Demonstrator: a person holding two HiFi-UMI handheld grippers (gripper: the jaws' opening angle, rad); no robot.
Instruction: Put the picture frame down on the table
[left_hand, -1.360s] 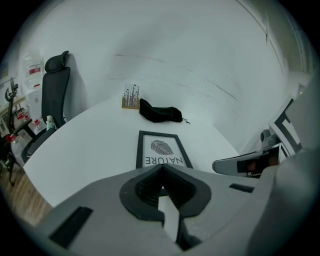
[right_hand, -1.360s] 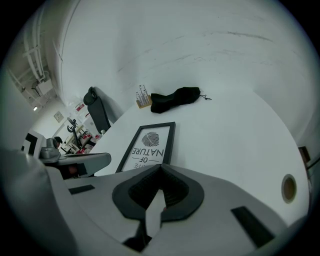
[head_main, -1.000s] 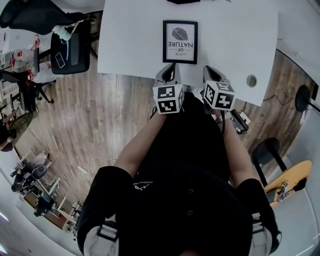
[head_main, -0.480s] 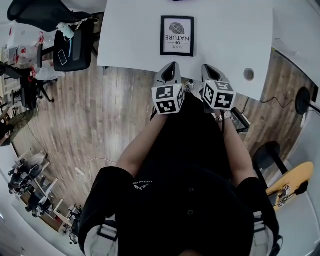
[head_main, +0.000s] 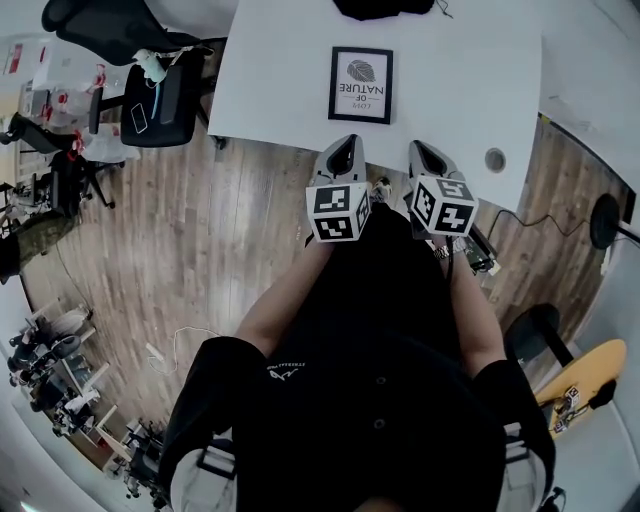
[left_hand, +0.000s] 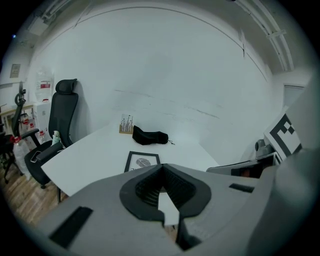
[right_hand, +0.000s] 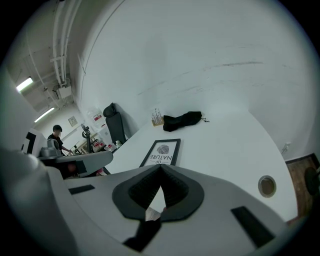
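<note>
While the picture frame (head_main: 361, 84) lies flat on the table (head_main: 280, 90), left gripper (head_main: 345, 150) and right gripper (head_main: 424, 155) hover side by side, angled down, both clenched empty.

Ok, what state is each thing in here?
Frame: lying flat on the table, face up, nothing touching it.
Left gripper: shut, empty, clear of the frame.
Right gripper: shut, empty, clear of the frame.
Black cloth: bunched at the table's far edge.
</note>
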